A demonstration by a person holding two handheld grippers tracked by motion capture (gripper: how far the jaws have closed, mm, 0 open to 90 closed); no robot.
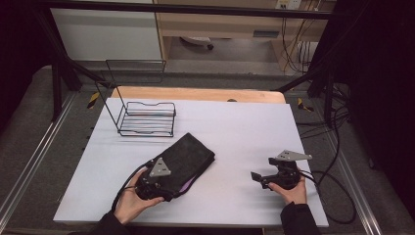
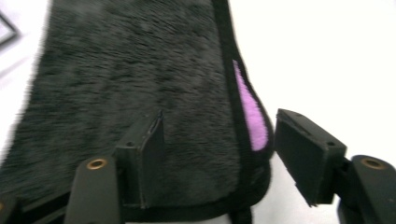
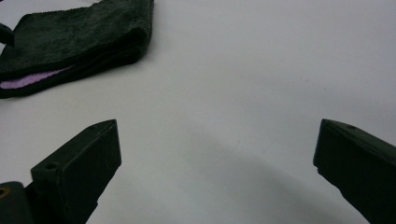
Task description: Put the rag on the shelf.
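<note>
The folded black towel point(image 1: 188, 157) (a pink lining showing at its fold) lay on the white table point(image 1: 235, 127), in front of the wire rack point(image 1: 147, 117). The left gripper point(image 2: 217, 154) straddled its near corner, jaws partly apart and not pressing the cloth. The right gripper point(image 3: 217, 158) rested well apart from the towel, jaws wide and empty.

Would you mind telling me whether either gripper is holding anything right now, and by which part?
Nothing is gripped yet. The left gripper straddles the near corner of the folded black towel, jaws apart. The right gripper is open above the table.
</note>
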